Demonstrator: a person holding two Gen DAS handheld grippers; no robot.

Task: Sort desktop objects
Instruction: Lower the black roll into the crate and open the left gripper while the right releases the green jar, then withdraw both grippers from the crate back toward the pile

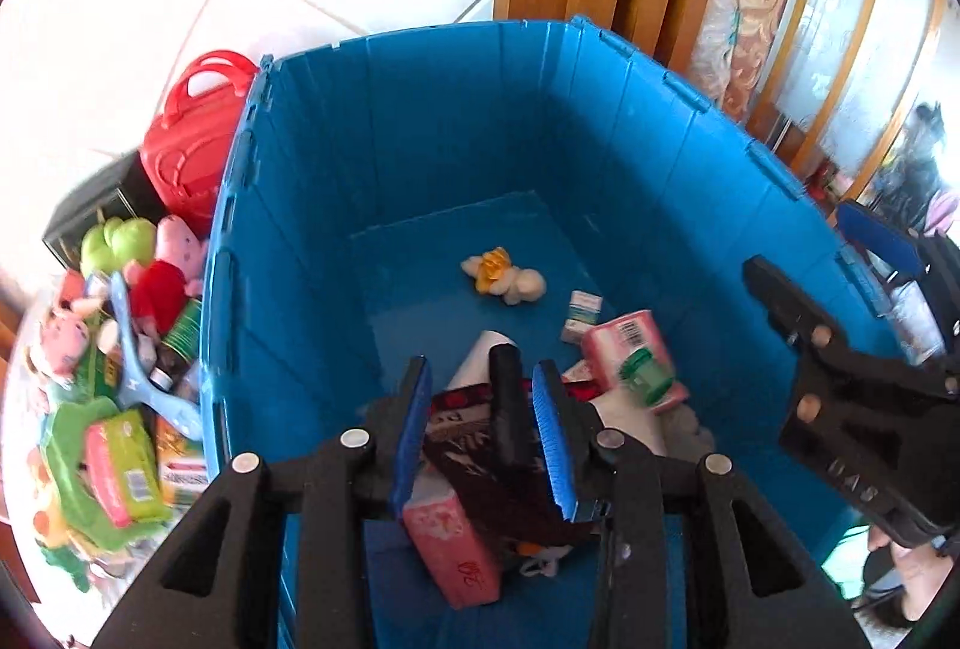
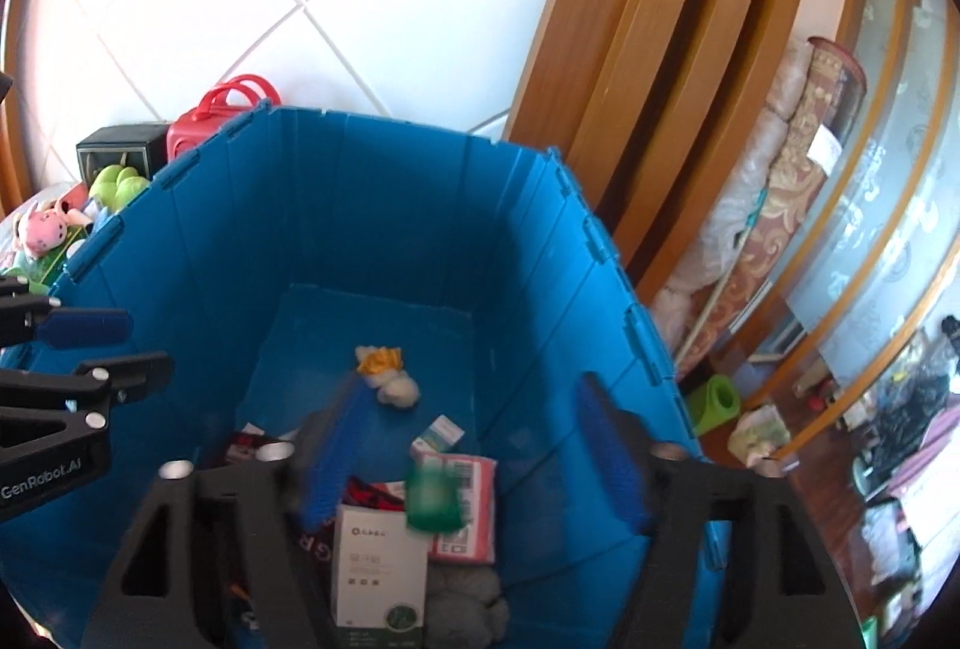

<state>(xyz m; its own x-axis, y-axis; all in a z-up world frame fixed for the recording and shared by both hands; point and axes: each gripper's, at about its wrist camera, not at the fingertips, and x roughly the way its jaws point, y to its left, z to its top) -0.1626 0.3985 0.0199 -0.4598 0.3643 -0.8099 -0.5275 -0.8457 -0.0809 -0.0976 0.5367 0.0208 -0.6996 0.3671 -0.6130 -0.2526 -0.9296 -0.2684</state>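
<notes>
A deep blue plastic bin point(image 1: 456, 121) fills both views point(image 2: 384, 205). Inside lie a small yellow-and-white plush point(image 1: 503, 276), a small white-green box point(image 1: 581, 314), a pink wipes pack with a green lid point(image 1: 637, 360), a pink box point(image 1: 453, 541) and a white box point(image 2: 378, 559). My left gripper point(image 1: 485, 424) hangs over the bin with a dark flat object point(image 1: 507, 409) between its blue pads; it is not gripped. My right gripper point(image 2: 474, 460) is open over the bin, above the wipes pack point(image 2: 459, 505), which looks blurred.
Left of the bin a pile of toys and packs lies on the table: a red toy case point(image 1: 192, 145), a green plush point(image 1: 117, 241), a pink plush point(image 1: 63, 337), a green-pink wipes pack point(image 1: 120, 463). A wooden door frame point(image 2: 648, 67) and rolled bedding point(image 2: 774, 205) stand at right.
</notes>
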